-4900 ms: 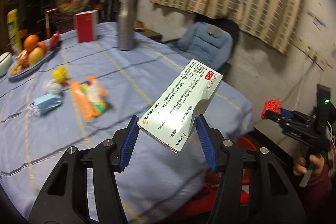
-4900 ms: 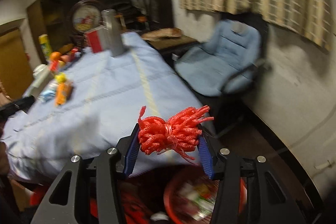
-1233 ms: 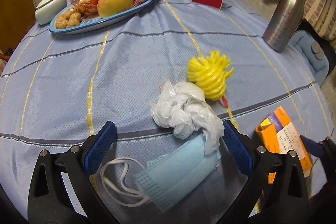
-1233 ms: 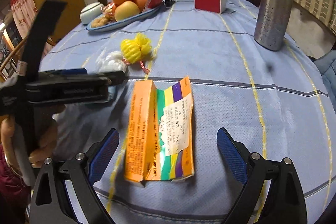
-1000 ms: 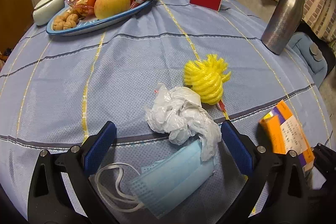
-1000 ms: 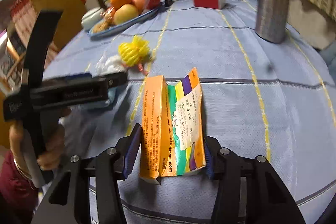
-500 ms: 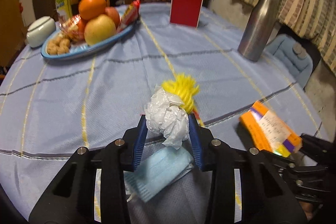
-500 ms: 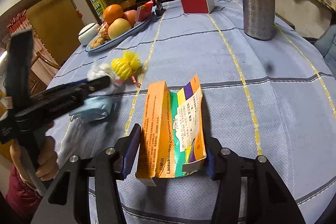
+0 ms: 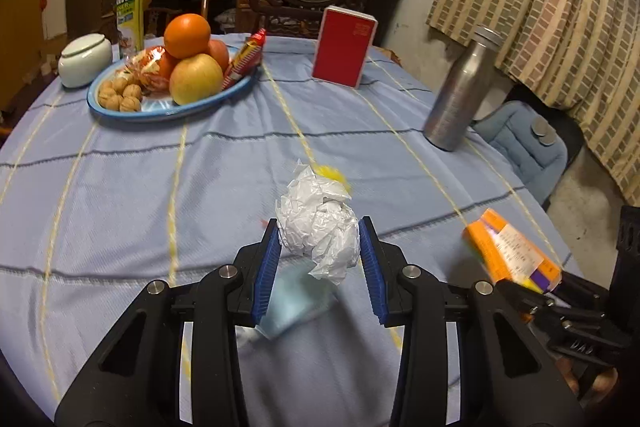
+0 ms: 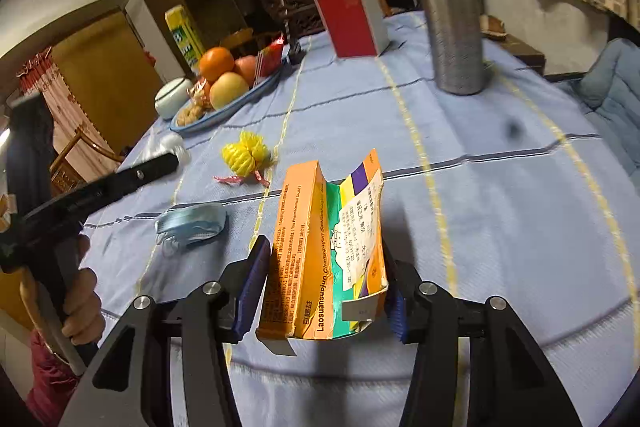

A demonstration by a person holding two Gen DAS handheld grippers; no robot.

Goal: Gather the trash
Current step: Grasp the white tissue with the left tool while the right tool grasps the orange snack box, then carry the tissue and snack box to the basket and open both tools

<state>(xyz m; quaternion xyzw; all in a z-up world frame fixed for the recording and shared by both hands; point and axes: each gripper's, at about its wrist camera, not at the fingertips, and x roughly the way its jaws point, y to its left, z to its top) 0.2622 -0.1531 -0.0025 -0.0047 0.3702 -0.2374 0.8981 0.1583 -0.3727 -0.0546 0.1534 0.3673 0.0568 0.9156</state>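
Observation:
My left gripper (image 9: 319, 255) is shut on a crumpled white tissue wad (image 9: 320, 223) and holds it above the blue tablecloth (image 9: 160, 187). A blue face mask (image 9: 296, 303) lies on the cloth just below it, also seen in the right wrist view (image 10: 192, 225). A yellow foam fruit net (image 10: 245, 153) lies beyond, mostly hidden behind the tissue in the left wrist view. My right gripper (image 10: 326, 283) is shut on a torn orange medicine box (image 10: 324, 251), lifted off the cloth; the box also shows at the right of the left wrist view (image 9: 512, 253).
A blue fruit plate (image 9: 132, 107) with orange, apples and walnuts, a white lidded jar (image 9: 85, 59), a red box (image 9: 344, 47) and a steel bottle (image 9: 460, 93) stand on the far half of the table. A blue chair (image 9: 524, 151) stands to the right.
Both grippers closed within the last second: the left on the tissue wad, the right on the orange box. Both have lifted their items off the cloth; the mask stayed on the table.

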